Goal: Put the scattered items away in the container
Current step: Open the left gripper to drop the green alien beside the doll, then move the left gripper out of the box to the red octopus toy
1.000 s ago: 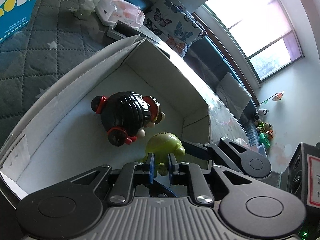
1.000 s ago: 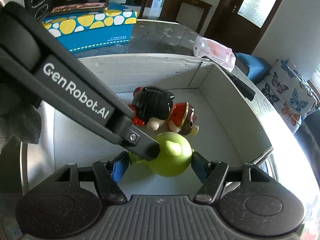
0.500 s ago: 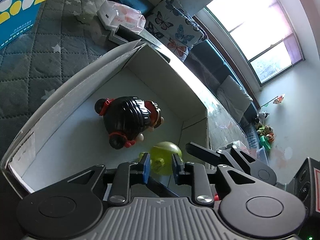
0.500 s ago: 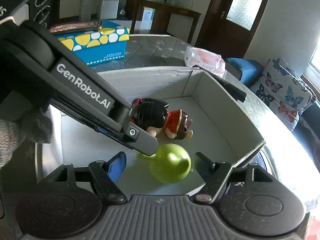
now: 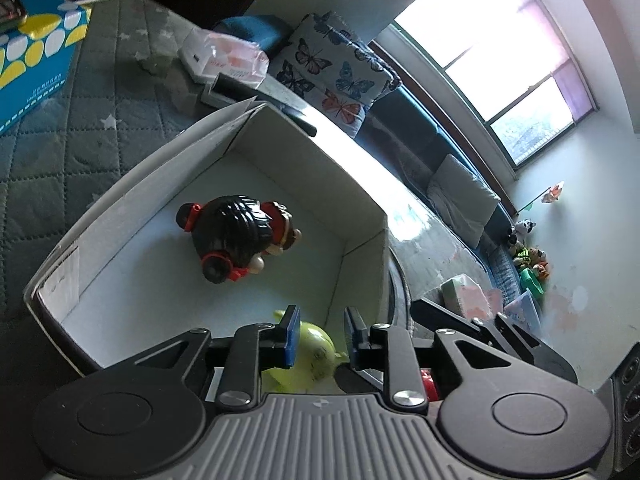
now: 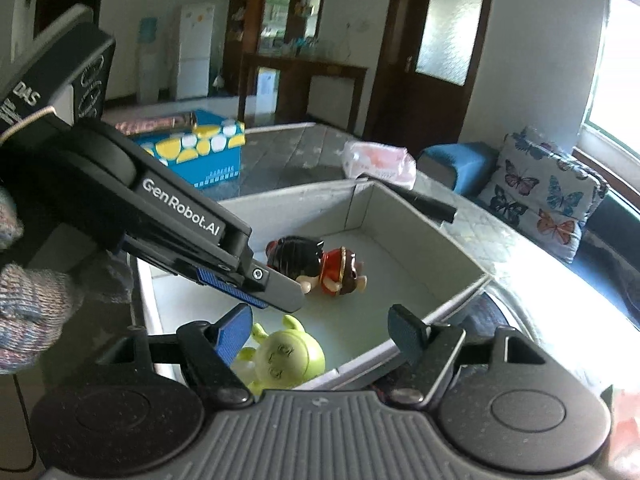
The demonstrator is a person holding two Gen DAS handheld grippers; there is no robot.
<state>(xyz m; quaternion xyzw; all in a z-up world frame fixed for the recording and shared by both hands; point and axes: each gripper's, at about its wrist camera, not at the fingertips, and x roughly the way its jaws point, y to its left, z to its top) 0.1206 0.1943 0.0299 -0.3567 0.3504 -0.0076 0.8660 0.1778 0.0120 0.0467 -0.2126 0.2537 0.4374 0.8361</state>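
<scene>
Left gripper (image 5: 319,334) narrow, empty; right gripper (image 6: 320,334) wide, empty. Round lime-green plastic figure toy (image 6: 286,358) lies in white cardboard box (image 6: 404,224) beside black-haired red doll (image 6: 316,266). Risk: retreating fingers snag near wall, tipping box.

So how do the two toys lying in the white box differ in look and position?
The black-haired doll is dark, with red hair ties and red clothes; the green figure is plain yellow-green. The doll lies mid-floor, clear of the walls; the green figure lies at the near end, close to a side wall. Both lie loose on the white box's floor, untouched by either gripper.
</scene>
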